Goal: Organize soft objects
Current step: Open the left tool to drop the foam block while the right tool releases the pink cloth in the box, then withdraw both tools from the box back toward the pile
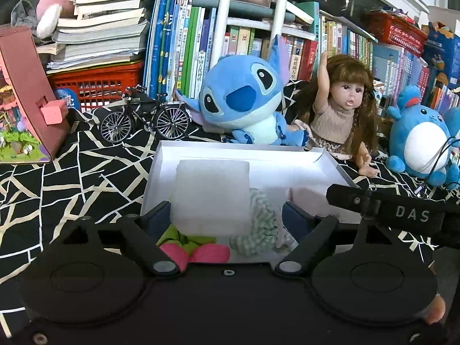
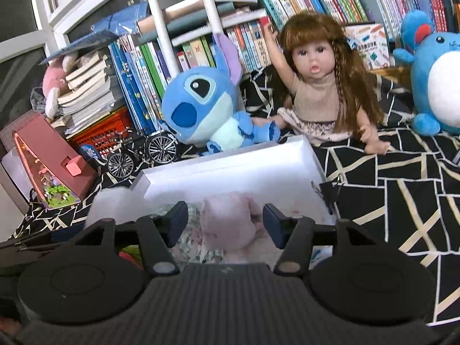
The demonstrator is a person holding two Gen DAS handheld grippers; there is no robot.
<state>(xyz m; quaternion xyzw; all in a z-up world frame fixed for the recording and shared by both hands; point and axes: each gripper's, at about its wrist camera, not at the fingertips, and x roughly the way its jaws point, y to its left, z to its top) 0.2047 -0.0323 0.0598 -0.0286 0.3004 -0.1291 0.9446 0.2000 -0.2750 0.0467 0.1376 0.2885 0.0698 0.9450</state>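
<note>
Fingers (image 1: 164, 215) of the left gripper (image 1: 227, 215) stand released: we see the white foam block (image 1: 212, 192) between them, with a gap on the right side and the left pad close beside it; we cannot tell whether that pad touches. Fingers (image 2: 178, 218) of the right gripper (image 2: 225, 220) also stand released, with the pale pink soft item (image 2: 230, 221) between them and clear of both pads. No earlier view is given.

Both items lie in the white tray (image 1: 299, 155), at its near end. We count four soft things there in the left view: the foam block, the pink item, one green checked cloth piece (image 1: 256, 230), and one pink-and-green piece (image 1: 195, 250) partly hidden by the gripper body.

The tray's far half is bare, giving open room. Its far rim lies just in front of the blue plush (image 1: 244, 100) and the doll (image 1: 342, 109); a second blue plush (image 1: 422, 141) sits further right. One model bicycle (image 1: 143, 120) stands left of the tray, apart from it. The black patterned cloth (image 1: 72, 172) covers the surface.
</note>
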